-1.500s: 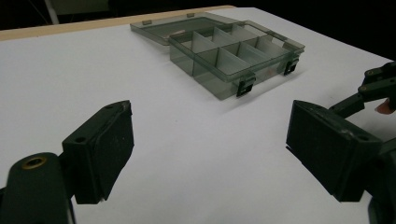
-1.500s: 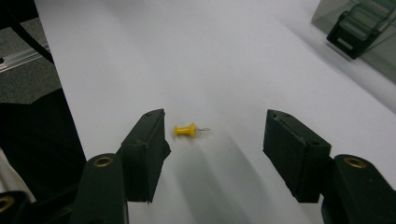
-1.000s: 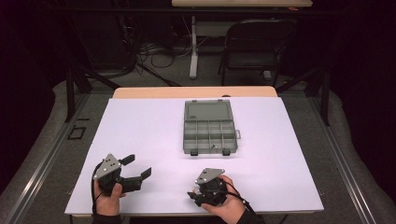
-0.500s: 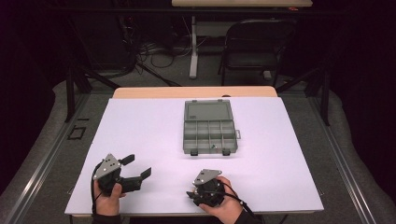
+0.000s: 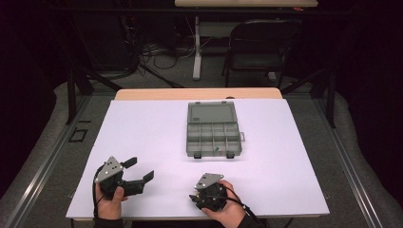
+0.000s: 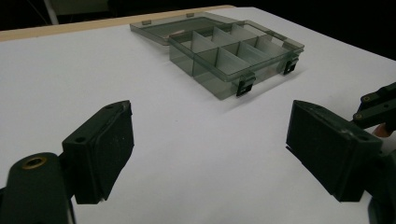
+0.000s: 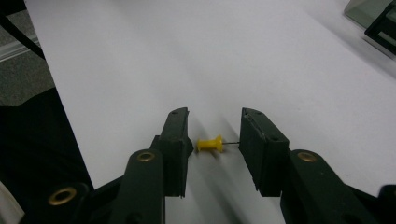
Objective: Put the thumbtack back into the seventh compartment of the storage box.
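White table (image 7: 140, 56), pushpin (image 7: 210, 144) between claw (image 7: 213, 140)

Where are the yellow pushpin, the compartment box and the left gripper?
yellow pushpin (image 7: 209, 144), right gripper view, on its plastic head.
compartment box (image 5: 212, 151), high view, on its front wall.
left gripper (image 5: 141, 169), high view, midway between its open fingertips.

One yellow pushpin (image 7: 210, 144), one compartment box (image 5: 213, 129), two tongs: left (image 5: 141, 169), right (image 5: 195, 198).
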The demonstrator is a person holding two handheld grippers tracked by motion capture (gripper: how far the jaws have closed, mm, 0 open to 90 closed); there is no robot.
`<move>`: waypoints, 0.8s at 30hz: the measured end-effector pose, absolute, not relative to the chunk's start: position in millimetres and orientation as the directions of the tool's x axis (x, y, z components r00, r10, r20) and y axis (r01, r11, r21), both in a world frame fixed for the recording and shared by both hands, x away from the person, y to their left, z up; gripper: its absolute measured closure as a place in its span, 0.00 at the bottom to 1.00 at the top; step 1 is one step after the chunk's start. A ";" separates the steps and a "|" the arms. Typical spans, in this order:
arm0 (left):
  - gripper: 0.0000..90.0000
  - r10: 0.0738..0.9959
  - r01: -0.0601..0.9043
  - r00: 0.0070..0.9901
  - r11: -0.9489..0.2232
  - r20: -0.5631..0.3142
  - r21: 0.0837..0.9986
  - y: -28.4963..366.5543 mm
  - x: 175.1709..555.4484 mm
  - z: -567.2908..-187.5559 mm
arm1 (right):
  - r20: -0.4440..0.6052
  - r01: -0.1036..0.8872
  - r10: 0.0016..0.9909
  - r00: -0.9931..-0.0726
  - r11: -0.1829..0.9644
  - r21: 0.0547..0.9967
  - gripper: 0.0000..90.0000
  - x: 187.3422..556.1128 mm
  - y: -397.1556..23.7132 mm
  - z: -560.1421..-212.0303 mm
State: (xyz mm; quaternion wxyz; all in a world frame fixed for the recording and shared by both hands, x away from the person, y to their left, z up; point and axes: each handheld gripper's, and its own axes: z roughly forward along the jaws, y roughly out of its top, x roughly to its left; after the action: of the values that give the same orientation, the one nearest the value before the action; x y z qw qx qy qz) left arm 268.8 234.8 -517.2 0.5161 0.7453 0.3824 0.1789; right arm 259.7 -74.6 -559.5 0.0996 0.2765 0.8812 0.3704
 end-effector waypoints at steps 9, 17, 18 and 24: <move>0.17 0.754 0.385 0.644 -0.175 -0.128 0.906 234.7 268.8 -517.3 | 0.023 0.411 0.564 -0.825 0.574 0.708 0.76 260.5 -75.1 -559.4; 0.17 0.755 0.385 0.644 -0.175 -0.128 0.906 234.7 268.8 -517.3 | 0.025 0.412 0.562 -0.827 0.576 0.706 0.77 261.1 -75.5 -559.1; 0.17 0.754 0.385 0.644 -0.174 -0.128 0.906 234.7 268.8 -517.3 | 0.025 0.412 0.561 -0.827 0.576 0.706 0.77 261.1 -75.5 -559.1; 0.17 0.755 0.385 0.644 -0.174 -0.128 0.906 234.7 268.8 -517.3 | 0.025 0.412 0.560 -0.828 0.577 0.706 0.77 261.4 -75.6 -559.0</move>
State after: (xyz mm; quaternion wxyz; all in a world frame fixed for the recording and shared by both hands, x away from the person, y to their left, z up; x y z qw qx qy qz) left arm 268.8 234.7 -517.3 0.5163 0.7451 0.3824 0.1790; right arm 261.4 -75.6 -559.0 0.1009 0.2754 0.8821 0.3686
